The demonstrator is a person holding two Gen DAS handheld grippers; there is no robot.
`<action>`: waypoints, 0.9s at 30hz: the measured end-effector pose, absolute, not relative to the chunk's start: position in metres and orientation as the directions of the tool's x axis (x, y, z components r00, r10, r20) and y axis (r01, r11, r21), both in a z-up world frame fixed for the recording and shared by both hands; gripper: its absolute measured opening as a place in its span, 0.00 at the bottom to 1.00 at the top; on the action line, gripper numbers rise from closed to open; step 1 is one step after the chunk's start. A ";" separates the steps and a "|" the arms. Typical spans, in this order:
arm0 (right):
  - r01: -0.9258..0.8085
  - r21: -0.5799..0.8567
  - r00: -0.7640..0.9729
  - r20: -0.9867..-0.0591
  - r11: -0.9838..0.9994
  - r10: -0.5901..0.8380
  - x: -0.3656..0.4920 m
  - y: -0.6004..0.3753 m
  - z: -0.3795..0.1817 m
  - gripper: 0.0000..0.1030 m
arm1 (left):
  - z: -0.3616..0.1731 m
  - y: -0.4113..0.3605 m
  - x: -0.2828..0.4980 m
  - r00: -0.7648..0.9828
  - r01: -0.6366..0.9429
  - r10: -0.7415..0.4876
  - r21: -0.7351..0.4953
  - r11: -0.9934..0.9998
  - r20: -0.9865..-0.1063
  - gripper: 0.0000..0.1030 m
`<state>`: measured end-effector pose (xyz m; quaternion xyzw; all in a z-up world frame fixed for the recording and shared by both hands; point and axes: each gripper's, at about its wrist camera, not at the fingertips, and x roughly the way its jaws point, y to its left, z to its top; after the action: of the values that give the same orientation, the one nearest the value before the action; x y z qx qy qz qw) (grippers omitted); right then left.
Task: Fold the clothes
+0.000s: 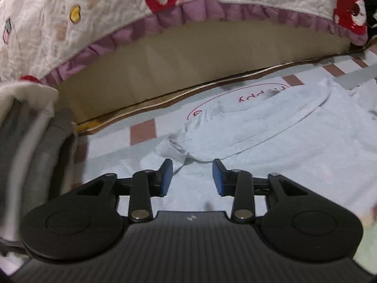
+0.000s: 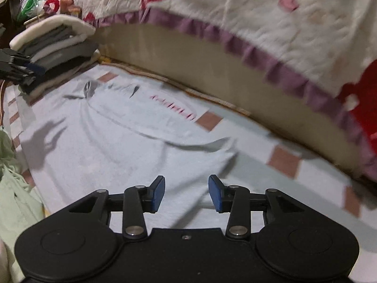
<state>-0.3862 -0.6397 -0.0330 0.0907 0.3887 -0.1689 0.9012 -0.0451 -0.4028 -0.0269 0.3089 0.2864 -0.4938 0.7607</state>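
Note:
A pale blue-grey shirt [image 1: 271, 136] lies spread flat on a checked mat, its collar toward the bed edge. In the left wrist view my left gripper [image 1: 192, 176] hovers over the shirt's shoulder fold, jaws apart, nothing between the blue pads [image 1: 166, 176]. The same shirt [image 2: 122, 146] fills the right wrist view, blurred. My right gripper [image 2: 186, 192] hangs above its near right part, open and empty, blue pads [image 2: 159, 192] well apart.
A stack of folded clothes [image 2: 56, 44] sits at the left by the bed; it also shows in the left view as a folded pile [image 1: 30, 146]. A quilt with purple ruffle [image 1: 165, 21] overhangs the mattress side. A light green garment [image 2: 14, 188] lies at the left edge.

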 end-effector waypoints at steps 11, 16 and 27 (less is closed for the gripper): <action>0.371 0.044 0.634 -0.742 0.928 -0.219 -0.292 -0.633 -0.120 0.45 | -0.127 -0.467 -0.020 0.098 0.981 -0.610 -0.027 0.193 -0.786 0.39; 0.390 -0.042 0.637 -0.709 0.920 -0.302 -0.258 -0.641 -0.131 0.54 | -0.130 -0.501 0.005 0.177 0.972 -0.618 0.039 0.230 -0.766 0.47; 0.677 0.033 0.565 -0.663 0.735 -0.491 -0.275 -0.733 -0.109 0.55 | -0.131 -0.519 0.056 0.495 0.856 -0.527 0.282 0.434 -0.690 0.47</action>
<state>-0.2747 -0.7328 -0.1087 0.1435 0.3247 -0.3347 0.8729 0.0561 -0.5191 -0.1312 0.3144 0.2611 -0.4292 0.8055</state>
